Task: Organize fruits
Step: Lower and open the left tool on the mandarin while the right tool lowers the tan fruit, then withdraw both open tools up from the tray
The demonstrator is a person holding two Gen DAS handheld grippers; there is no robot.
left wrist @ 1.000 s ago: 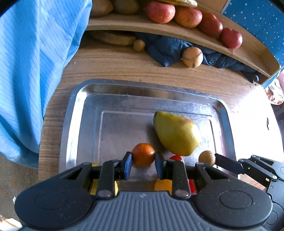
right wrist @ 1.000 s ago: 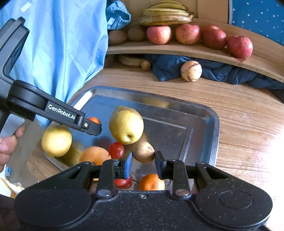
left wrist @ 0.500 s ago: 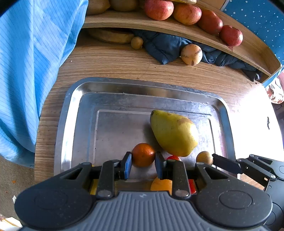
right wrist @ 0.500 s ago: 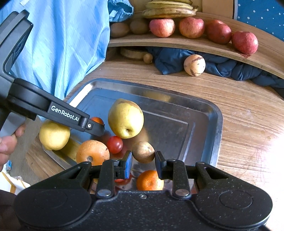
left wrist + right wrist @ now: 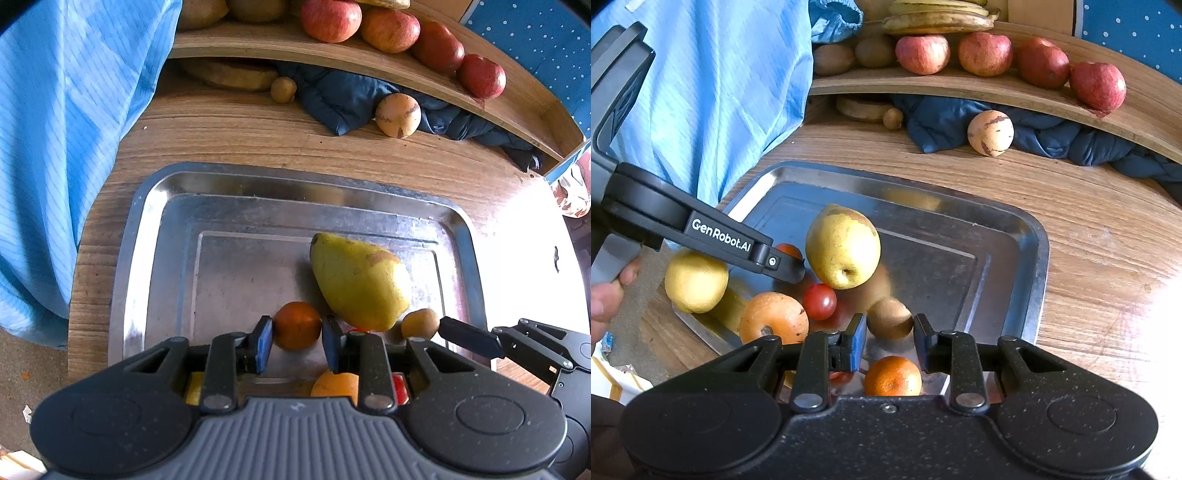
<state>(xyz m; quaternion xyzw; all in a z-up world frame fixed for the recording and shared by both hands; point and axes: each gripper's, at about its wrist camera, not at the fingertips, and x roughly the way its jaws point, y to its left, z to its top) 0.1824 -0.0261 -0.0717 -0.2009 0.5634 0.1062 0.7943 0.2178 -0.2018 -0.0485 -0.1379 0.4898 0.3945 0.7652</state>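
Small orange (image 5: 297, 325) sits between the left gripper's (image 5: 297, 341) parted jaws

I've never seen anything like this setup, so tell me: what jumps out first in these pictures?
A big yellow-green pear lies on a shiny metal tray, with small fruit crowded at the tray's near end. The left gripper has a small orange between its open fingers. Behind, red apples line a wooden shelf.

The left gripper (image 5: 297, 338) brackets a small orange (image 5: 297, 325) on the metal tray (image 5: 147, 236), its fingers just beside the fruit. A yellow-green pear (image 5: 360, 282) lies right of it, with a kiwi (image 5: 420, 324) beyond.
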